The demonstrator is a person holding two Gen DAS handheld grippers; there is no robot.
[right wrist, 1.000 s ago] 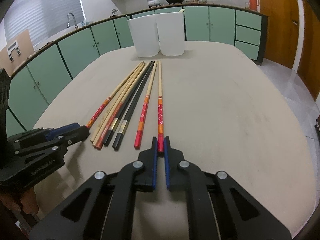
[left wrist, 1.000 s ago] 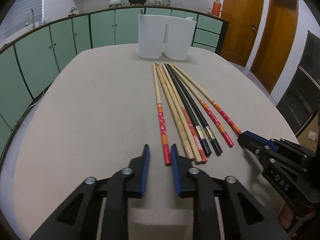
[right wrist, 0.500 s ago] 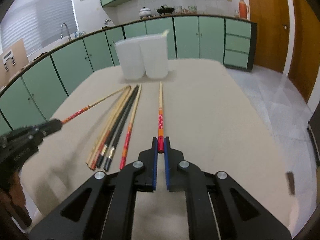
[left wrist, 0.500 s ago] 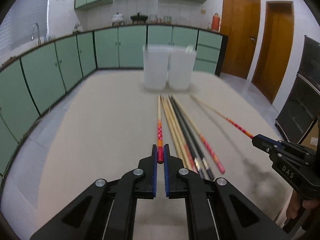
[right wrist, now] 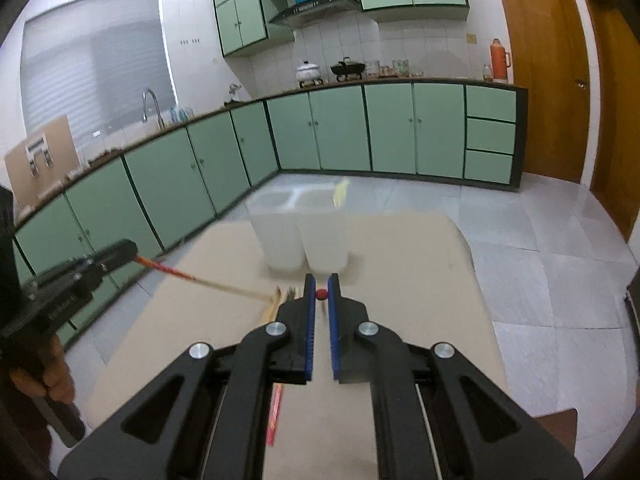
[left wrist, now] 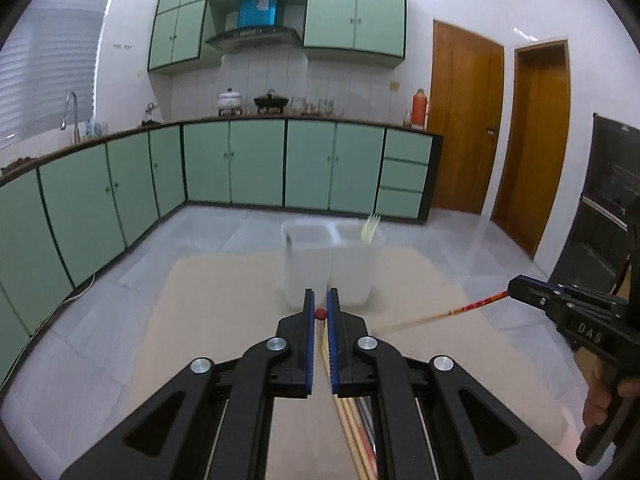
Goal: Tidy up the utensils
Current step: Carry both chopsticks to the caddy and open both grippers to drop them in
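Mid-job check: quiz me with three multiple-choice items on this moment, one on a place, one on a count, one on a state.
1. Where do the white holders stand?
A. on the table's far part
B. on the floor
C. on the counter

2. How many white holders stand side by side?
A. one
B. two
C. four

3. What is the left gripper doing?
A. hanging open and empty
B. clamping a red-ended chopstick
C. holding a spoon

Answers:
1 A, they sit on the beige table ahead of both grippers.
2 B, two rims show.
3 B, the chopstick's red end sits between its blue pads.
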